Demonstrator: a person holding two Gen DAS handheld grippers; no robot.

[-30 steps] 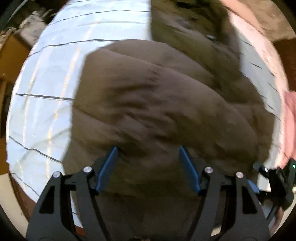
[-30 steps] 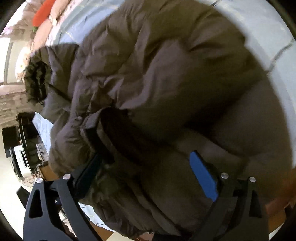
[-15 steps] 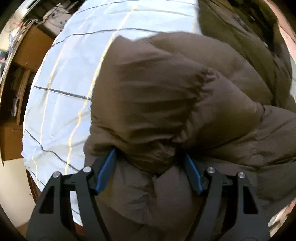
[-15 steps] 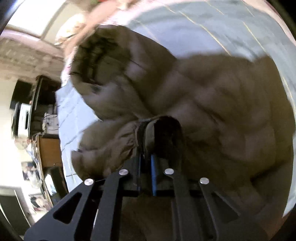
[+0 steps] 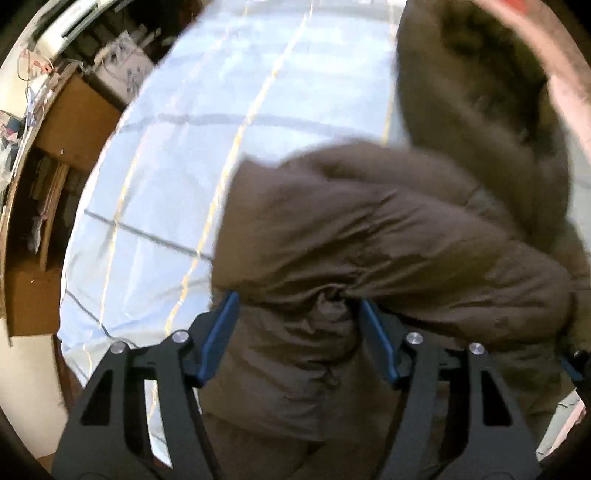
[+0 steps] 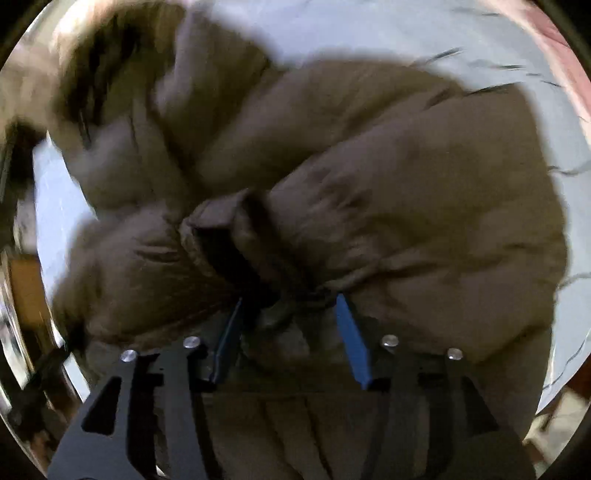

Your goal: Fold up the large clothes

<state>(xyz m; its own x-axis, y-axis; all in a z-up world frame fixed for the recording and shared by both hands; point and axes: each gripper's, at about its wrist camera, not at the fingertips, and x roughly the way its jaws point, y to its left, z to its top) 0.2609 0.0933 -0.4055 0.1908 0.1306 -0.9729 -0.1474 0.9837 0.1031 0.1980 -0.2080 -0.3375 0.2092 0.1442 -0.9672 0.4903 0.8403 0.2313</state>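
Left wrist view: the left gripper points steeply down at a brown puffy jacket that lies bunched on a bed under a pale blue sheet with thin yellow and dark check lines. The blue-padded fingers stand fairly wide and are closing, with a thick fold of the padded fabric bulging between them and against both pads. The jacket's bulk spreads to the right and upward, where a darker part of it, blurred, reaches the top edge. At the far right edge a bit of the other gripper's blue shows beside the jacket. To the left of the bed stands brown wooden furniture with cluttered items above it, too blurred to name.

Right wrist view: the right gripper also points down into the same jacket, which fills most of the frame over the sheet. Its fingers are about half apart and opening; a dark cuff-like fold of the jacket sits just ahead of them and loose fabric lies in the gap, but I cannot tell whether the pads press on it. A pink band runs along the upper right rim.
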